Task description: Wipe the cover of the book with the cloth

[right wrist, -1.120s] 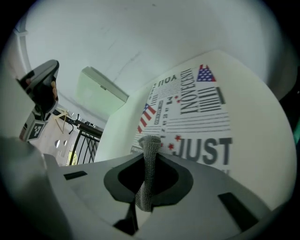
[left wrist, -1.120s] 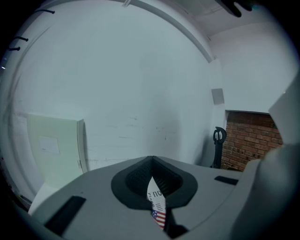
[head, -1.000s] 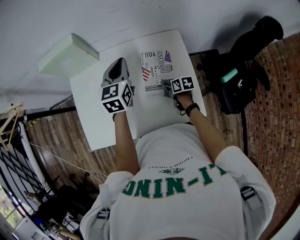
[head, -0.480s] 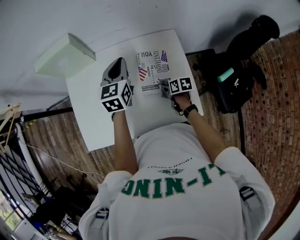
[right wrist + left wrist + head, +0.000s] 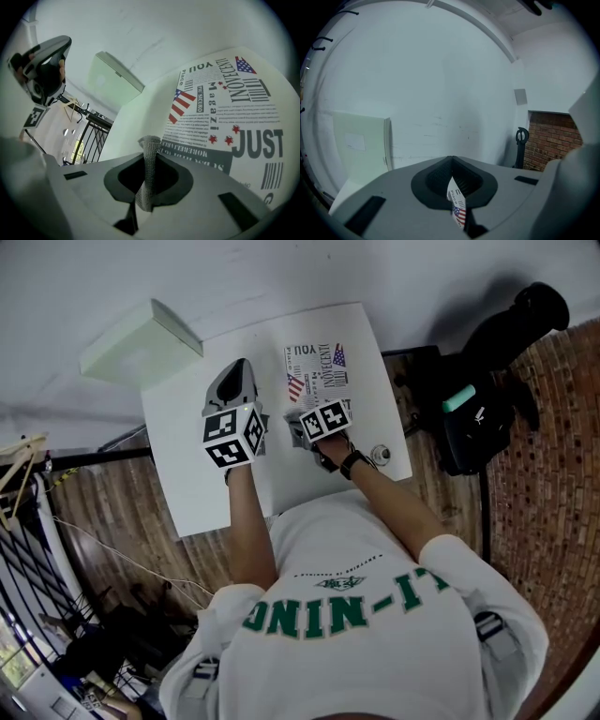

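The book (image 5: 316, 376) lies flat on the white table (image 5: 197, 488), its cover printed with flags, stars and black lettering (image 5: 225, 112). My right gripper (image 5: 302, 425) sits at the book's near left corner, shut on a grey knitted cloth (image 5: 149, 173) that sticks up between the jaws. My left gripper (image 5: 240, 371) hovers left of the book, apart from it, jaws shut with nothing held. In the left gripper view a narrow strip of the book cover (image 5: 458, 211) shows through the slit behind the jaw tips (image 5: 451, 159).
A pale green box (image 5: 141, 343) stands at the table's far left corner, against the white wall. A small round object (image 5: 380, 455) rests near the table's right front edge. A black bag (image 5: 478, 418) stands on the floor to the right.
My right gripper has slid left along the book's near edge with the cloth, from the right corner to the left. The small round object now shows. The left gripper stayed put.
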The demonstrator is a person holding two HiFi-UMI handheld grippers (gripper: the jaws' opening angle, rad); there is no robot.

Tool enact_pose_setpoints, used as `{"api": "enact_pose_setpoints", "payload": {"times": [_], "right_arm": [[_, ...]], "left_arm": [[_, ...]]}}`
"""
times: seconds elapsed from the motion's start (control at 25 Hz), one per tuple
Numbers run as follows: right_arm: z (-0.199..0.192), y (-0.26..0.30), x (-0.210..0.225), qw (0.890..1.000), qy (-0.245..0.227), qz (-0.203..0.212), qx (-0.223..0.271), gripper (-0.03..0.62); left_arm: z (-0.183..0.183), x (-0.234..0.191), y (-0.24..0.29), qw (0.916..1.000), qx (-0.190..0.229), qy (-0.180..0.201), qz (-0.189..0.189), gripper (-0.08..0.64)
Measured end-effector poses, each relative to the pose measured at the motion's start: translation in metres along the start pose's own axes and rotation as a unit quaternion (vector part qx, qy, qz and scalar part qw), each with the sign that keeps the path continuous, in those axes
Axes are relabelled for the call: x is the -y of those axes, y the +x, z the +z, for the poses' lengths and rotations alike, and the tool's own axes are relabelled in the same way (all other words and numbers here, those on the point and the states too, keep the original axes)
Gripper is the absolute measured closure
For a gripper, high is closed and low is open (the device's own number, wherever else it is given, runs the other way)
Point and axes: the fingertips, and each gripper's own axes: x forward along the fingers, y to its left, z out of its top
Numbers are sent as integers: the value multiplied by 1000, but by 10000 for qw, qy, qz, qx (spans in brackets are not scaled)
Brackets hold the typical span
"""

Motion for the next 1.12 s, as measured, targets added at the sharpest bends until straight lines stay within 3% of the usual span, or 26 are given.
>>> {"api": "enact_pose_setpoints", "payload": {"times": [0.24,0.48,0.64,0.88,1.12], "right_arm": [[-1,-29,36,9986,229,-202,431,560],[-15,-89,101,9912,200,-1016,822,560],[-20,-112,127,9858,473,-1216,1057,560],[-11,-124,123,9818,540,-1194,1372,558],[67,-164,78,9654,-79,-1338,2236,555]], "left_arm": [[-4,4,6,10000,-46,18,-82,552],[-6,20,14,9994,-103,127,-308,552],[-4,27,18,9990,-94,168,-411,552],[6,31,17,9986,-43,256,-467,552],[29,29,16,9975,112,503,-491,552]]}}
